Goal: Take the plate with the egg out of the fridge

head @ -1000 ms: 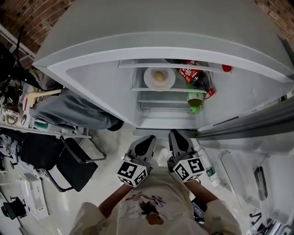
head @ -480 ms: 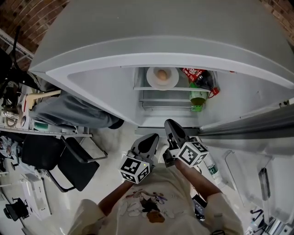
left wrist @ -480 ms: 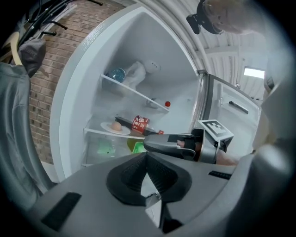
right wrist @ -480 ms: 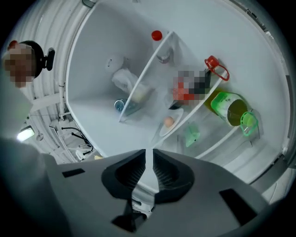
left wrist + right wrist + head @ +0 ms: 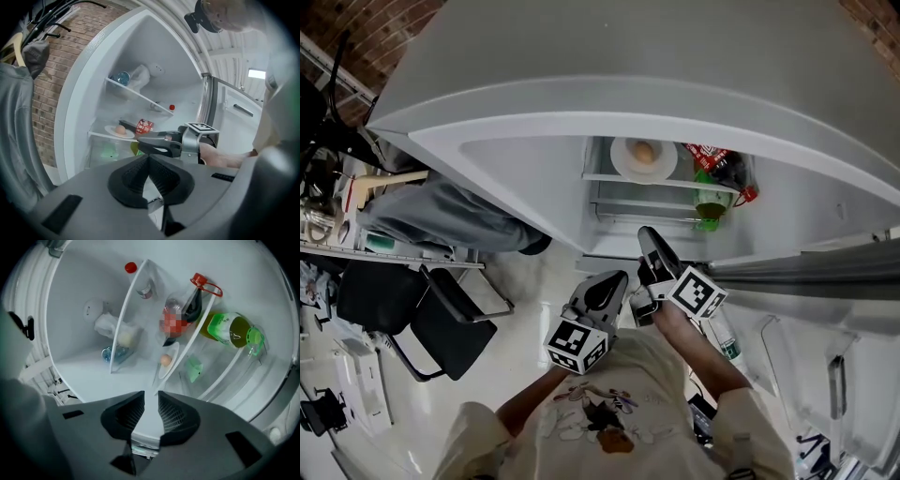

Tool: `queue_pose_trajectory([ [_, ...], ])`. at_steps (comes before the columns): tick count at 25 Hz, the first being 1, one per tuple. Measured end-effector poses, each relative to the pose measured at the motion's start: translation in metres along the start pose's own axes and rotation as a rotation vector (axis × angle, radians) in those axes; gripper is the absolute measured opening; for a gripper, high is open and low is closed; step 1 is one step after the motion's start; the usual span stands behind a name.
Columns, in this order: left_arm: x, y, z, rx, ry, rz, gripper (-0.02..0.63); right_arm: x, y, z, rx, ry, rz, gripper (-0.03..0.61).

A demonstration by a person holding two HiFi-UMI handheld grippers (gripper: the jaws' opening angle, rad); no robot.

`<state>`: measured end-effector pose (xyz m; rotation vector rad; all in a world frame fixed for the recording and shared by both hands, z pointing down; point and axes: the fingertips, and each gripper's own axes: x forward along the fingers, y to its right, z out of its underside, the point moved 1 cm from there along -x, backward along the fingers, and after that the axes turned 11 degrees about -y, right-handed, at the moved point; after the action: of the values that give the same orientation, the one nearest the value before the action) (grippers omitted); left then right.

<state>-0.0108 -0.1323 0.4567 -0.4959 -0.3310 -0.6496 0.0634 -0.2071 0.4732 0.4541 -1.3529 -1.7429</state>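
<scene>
A white plate (image 5: 628,167) with a brown egg (image 5: 644,151) sits on a glass shelf inside the open fridge. The left gripper view shows the plate (image 5: 111,131) and egg (image 5: 121,129) at middle left. In the right gripper view the plate (image 5: 172,363) appears edge-on with the egg (image 5: 165,360) on it. My right gripper (image 5: 645,234) is raised toward the fridge opening, below the shelf and short of it; its jaws (image 5: 151,397) stand slightly apart with nothing between them. My left gripper (image 5: 614,279) hangs lower and further back, and its jaws (image 5: 149,158) are shut and empty.
Beside the plate stand a red packet (image 5: 703,152), a dark bottle with a red cap (image 5: 729,171) and a green bottle (image 5: 705,204). The open fridge door (image 5: 806,272) is at the right. A black chair (image 5: 441,328) stands at the left, and a water bottle (image 5: 727,342) lies low at the right.
My right gripper has risen and moved forward toward the fridge shelf. The left gripper has stayed low near the person's body.
</scene>
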Motion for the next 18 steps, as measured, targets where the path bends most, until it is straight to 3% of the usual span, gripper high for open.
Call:
queue_pose_trajectory([
  [18,0.0,-0.015,-0.002,-0.016,0.008,-0.039,0.009,0.055,0.023,-0.038,0.38,0.044,-0.018,0.104],
])
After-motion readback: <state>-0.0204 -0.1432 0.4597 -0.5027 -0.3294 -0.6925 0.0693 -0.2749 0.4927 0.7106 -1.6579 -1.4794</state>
